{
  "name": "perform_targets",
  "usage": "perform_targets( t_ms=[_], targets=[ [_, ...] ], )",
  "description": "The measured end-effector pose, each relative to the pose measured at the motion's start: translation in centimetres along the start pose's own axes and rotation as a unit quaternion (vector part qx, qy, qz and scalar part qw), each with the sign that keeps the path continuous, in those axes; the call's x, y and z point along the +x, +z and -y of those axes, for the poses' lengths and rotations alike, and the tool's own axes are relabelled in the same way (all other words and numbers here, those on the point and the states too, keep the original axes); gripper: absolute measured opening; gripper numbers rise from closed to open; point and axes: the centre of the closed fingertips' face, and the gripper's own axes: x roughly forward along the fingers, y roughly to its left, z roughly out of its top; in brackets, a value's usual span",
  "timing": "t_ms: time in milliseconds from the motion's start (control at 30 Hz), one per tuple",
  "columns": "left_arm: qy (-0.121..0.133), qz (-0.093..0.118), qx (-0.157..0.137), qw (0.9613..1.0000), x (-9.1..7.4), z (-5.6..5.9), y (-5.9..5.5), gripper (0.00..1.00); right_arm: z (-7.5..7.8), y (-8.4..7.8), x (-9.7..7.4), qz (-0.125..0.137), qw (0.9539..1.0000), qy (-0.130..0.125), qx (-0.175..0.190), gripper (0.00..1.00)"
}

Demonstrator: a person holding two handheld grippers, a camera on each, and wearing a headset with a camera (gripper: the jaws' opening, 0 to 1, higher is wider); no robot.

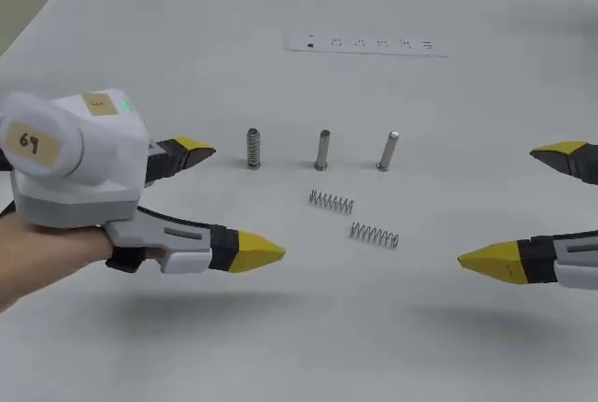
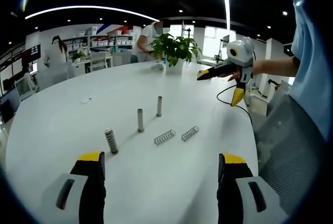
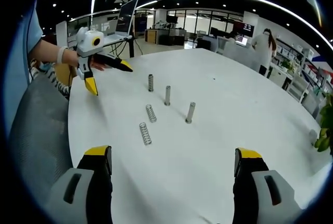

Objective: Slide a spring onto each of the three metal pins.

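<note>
— What do we have at the far left?
— We hold the left gripper (image 1: pixel 248 201) there. Its yellow-tipped jaws are spread wide with nothing between them, and it hovers over the white table (image 1: pixel 308 327).
— And along the row?
— We see three pins standing upright in a line. The left pin (image 1: pixel 253 132) already has the fitted spring (image 1: pixel 253 147) around its shaft. The middle pin (image 1: pixel 322 150) and the right pin (image 1: pixel 388 151) are bare.
— And the other springs?
— We count two lying flat on the table, just in front of the row. The first loose spring (image 1: pixel 332 201) lies below the middle pin. The second loose spring (image 1: pixel 375 235) is a little further right and nearer to us. Neither touches a pin.
— And on the right?
— We hold the right gripper (image 1: pixel 495 206) there, with its jaws wide apart and empty too, clear of both loose springs.
</note>
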Motion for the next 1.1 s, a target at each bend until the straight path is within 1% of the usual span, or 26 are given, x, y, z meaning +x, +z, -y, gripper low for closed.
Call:
perform_targets(
  t_ms=[133, 367, 533, 600, 633, 667, 733, 800, 867, 1033, 1100],
  targets=[
    [-0.004, -0.002, 0.001, 1.0000, 0.4, 0.0, 0.0, 0.86, -0.2, 0.0, 0.2, 0.001, 1.0000, 0.003, 0.001, 0.96],
    [-0.016, -0.011, 0.007, 0.9998, 1.5, 0.3, -0.6, 0.82, -0.6, 0.3, 0.5, 0.003, 0.9999, 0.011, -0.002, 0.96],
    [-0.024, -0.008, 0.013, 0.9996, 2.4, 0.5, -0.5, 0.80, -0.9, 0.5, 0.5, 0.005, 0.9999, 0.015, -0.002, 0.96],
    [-0.029, -0.009, 0.014, 0.9994, 2.8, 0.6, -0.5, 0.76, -0.9, 0.3, 0.5, 0.004, 0.9999, 0.016, -0.002, 0.96],
    [-0.032, -0.010, 0.020, 0.9993, 3.1, 0.6, -0.5, 0.74, -1.0, 0.3, 0.5, 0.004, 0.9999, 0.017, -0.001, 0.96],
    [-0.034, -0.011, 0.025, 0.9990, 3.4, 0.6, -0.5, 0.73, -1.0, 0.2, 0.5, 0.003, 0.9998, 0.018, -0.001, 0.96],
    [-0.038, -0.011, 0.027, 0.9989, 3.9, 0.6, -0.3, 0.73, -1.1, 0.1, 0.4, 0.002, 0.9998, 0.018, 0.001, 0.96],
    [-0.042, -0.011, 0.028, 0.9987, 4.2, 0.7, -0.2, 0.70, -1.0, 0.0, 0.3, 0.002, 0.9999, 0.017, 0.003, 0.96],
    [-0.046, -0.010, 0.028, 0.9985, 4.7, 0.7, -0.1, 0.69, -0.9, 0.2, 0.1, 0.007, 0.9998, 0.017, 0.008, 0.96],
    [-0.050, -0.016, 0.038, 0.9979, 6.0, 0.5, -0.4, 0.63, -0.8, 0.2, 0.0, 0.009, 0.9998, 0.015, 0.012, 0.96],
    [-0.045, -0.019, 0.042, 0.9979, 6.3, 0.3, -0.4, 0.61, -0.8, 0.2, 0.0, 0.009, 0.9998, 0.015, 0.012, 0.96]
  ],
)
